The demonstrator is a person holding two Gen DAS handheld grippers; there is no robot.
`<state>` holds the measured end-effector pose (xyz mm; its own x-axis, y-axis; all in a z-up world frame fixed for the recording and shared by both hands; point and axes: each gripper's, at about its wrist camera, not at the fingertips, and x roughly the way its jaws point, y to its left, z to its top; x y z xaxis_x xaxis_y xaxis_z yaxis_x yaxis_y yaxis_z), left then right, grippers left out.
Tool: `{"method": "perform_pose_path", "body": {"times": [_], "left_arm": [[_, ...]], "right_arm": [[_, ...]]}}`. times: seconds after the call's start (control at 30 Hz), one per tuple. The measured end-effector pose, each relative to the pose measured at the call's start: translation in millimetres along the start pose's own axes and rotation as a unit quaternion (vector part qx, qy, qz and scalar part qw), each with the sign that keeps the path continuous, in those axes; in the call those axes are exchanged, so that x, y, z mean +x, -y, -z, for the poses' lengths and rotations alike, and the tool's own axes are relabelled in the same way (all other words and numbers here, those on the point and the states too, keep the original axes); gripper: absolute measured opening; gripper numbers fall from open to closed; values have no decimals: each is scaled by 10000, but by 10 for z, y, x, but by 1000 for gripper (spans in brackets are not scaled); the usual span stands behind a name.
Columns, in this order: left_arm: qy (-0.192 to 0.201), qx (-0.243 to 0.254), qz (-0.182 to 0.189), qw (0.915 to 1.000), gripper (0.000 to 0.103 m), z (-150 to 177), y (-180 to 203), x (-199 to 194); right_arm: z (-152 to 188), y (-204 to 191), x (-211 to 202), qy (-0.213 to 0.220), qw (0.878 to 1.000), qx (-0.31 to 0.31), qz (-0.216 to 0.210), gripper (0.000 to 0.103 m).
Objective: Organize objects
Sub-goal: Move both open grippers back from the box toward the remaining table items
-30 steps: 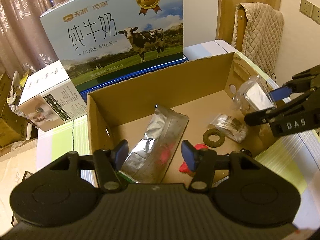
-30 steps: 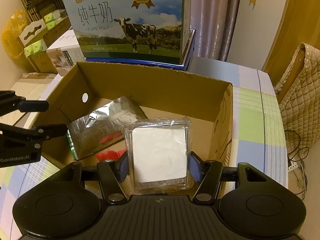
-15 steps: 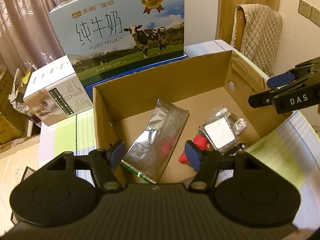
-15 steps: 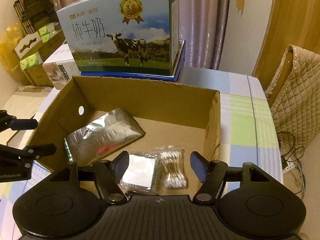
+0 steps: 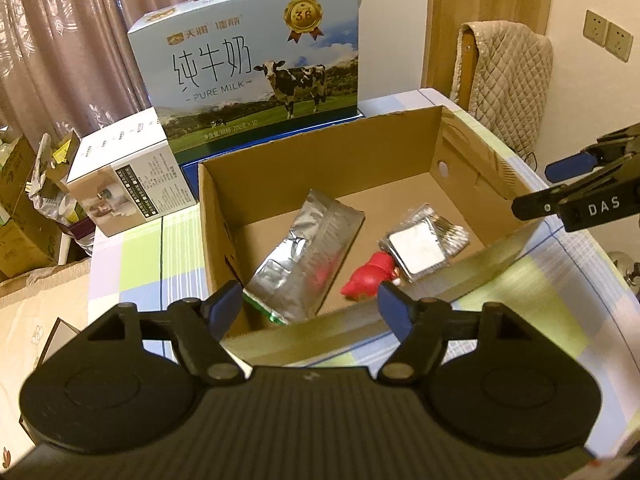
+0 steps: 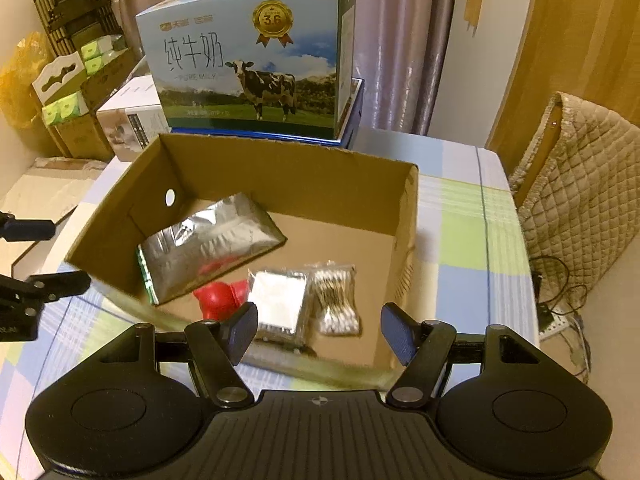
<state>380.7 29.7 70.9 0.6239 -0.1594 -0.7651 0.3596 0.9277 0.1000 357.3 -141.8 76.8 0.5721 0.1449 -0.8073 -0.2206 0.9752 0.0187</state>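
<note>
Looking down along my left tongs, I see their jaws opening with nothing between them, the pads hanging above the near wall of the cardboard box. My right tongs stand spread and empty too, over the box's near edge. Inside, the silver foil pouch lies flat toward ten o'clock from my right tongs. The red toy sits at eleven o'clock, touching the pouch's near edge. The clear packet with the white square lies at twelve, just beside the toy, and the bag of cotton swabs touches it at one o'clock. Beyond the box, at twelve, stands the milk carton case; a small white box sits at ten o'clock from my left tongs.
</note>
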Motion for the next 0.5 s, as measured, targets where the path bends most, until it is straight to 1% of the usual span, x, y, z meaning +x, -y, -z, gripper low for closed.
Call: {"method": "perform_pose_path", "body": {"times": [0.07,0.33,0.4,0.5], "left_arm": [[17,-22,19,10000,75,49,16,-83],[81,-65,8,9999,80,271,89,-413],[111,-81,-7,9999,80,333,101,-492],[149,-110,-16,9998,81,447,121,-607]], "right_arm": [[54,-3,-76,23,10000,31,-31,66],[273,6,-421,15,9985,405,-362,66],[334,2,-513,60,9981,480,-392,67],[464,-50,-647,147,9981,425,-416,73]]}}
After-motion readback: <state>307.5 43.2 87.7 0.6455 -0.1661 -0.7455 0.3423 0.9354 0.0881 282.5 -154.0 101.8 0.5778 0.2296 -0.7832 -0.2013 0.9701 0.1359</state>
